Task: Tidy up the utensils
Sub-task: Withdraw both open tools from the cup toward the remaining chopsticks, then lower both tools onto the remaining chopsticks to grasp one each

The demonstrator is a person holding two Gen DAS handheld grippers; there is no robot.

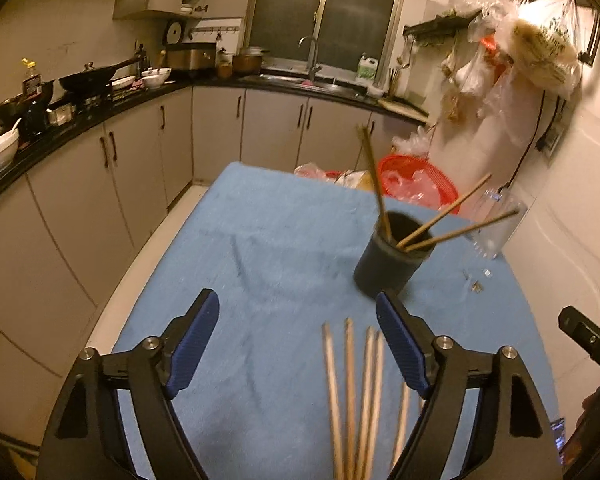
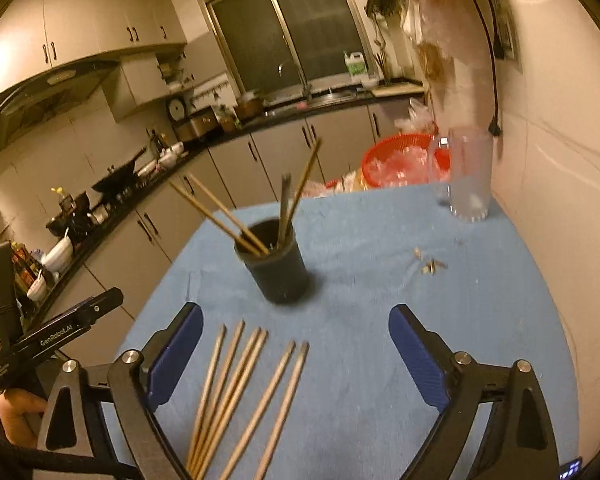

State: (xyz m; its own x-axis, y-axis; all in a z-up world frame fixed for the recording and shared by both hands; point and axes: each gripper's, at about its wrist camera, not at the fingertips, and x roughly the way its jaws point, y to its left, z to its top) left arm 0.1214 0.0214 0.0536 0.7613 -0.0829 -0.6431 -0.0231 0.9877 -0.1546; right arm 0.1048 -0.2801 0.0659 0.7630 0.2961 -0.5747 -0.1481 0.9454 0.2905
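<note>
**What the surfaces look like from my seat**

I see a blue cloth [image 2: 380,240] on the table, soft and matt, a little wrinkled. The chopsticks [image 2: 236,392] lying on it look like pale bare wood, not shiny. The dark cup [image 2: 278,276] holding other chopsticks has a matt skin; I cannot tell if it is plastic. The glass [image 2: 470,176] is clear and glossy. The pads [image 1: 194,344] of my left gripper [image 1: 298,344] are blue and ribbed, on smooth black arms with shiny metal bolts. The red basket [image 1: 420,184] looks like plastic.
</note>
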